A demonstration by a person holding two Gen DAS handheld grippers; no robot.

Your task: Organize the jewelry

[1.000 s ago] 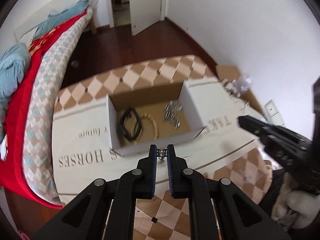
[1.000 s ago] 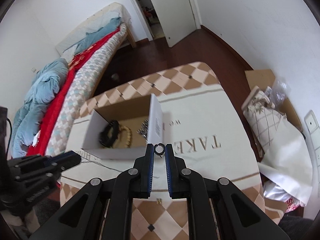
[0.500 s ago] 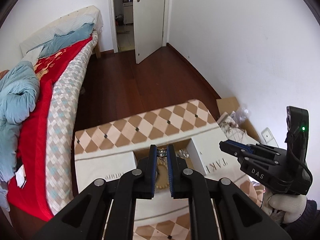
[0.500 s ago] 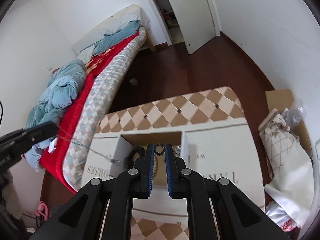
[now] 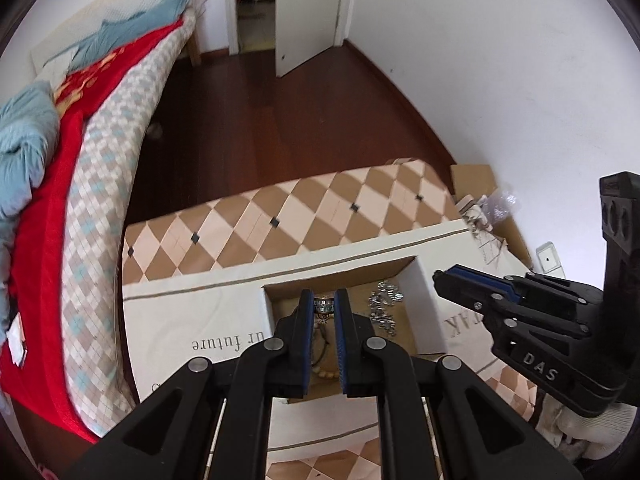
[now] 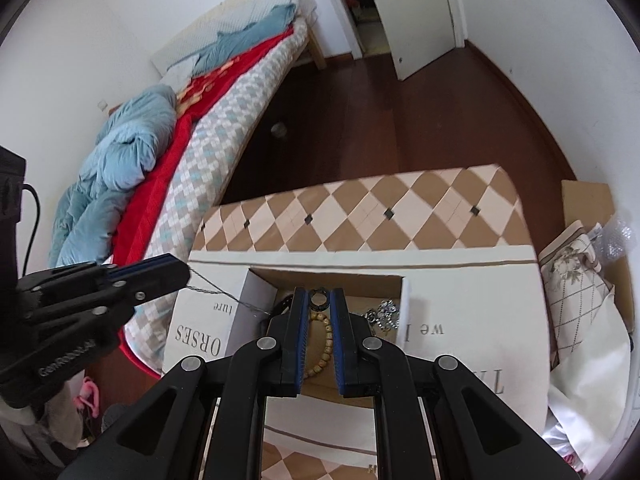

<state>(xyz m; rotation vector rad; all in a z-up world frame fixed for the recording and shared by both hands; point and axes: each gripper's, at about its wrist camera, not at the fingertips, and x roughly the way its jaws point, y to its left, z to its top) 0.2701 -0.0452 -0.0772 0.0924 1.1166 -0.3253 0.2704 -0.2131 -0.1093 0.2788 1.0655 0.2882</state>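
Observation:
An open cardboard box (image 5: pixel 416 276) (image 6: pixel 256 292) sits on the table. It holds a wooden bead bracelet (image 6: pixel 326 332), a pile of silver jewelry (image 5: pixel 384 304) (image 6: pixel 382 314) and a dark cord (image 6: pixel 283 304). My left gripper (image 5: pixel 323 305) is shut on a small silver ring-like piece (image 5: pixel 323 305), held above the box; a thin silver chain (image 6: pixel 216 290) trails from it down into the box. My right gripper (image 6: pixel 319 298) is shut on a dark ring (image 6: pixel 319 298), also above the box. The right gripper shows in the left wrist view (image 5: pixel 452 280).
The table has a checkered cloth (image 5: pixel 304 216) and a white printed cloth (image 5: pixel 200 320). A bed (image 5: pixel 80 152) with red and blue covers stands to the left. Cardboard and bags (image 6: pixel 580 280) lie on the floor to the right. A door (image 5: pixel 308 12) stands ajar behind.
Both grippers rose high above the table, then tilted back down over the box. Each still holds its piece; the chain hangs from the left gripper into the box.

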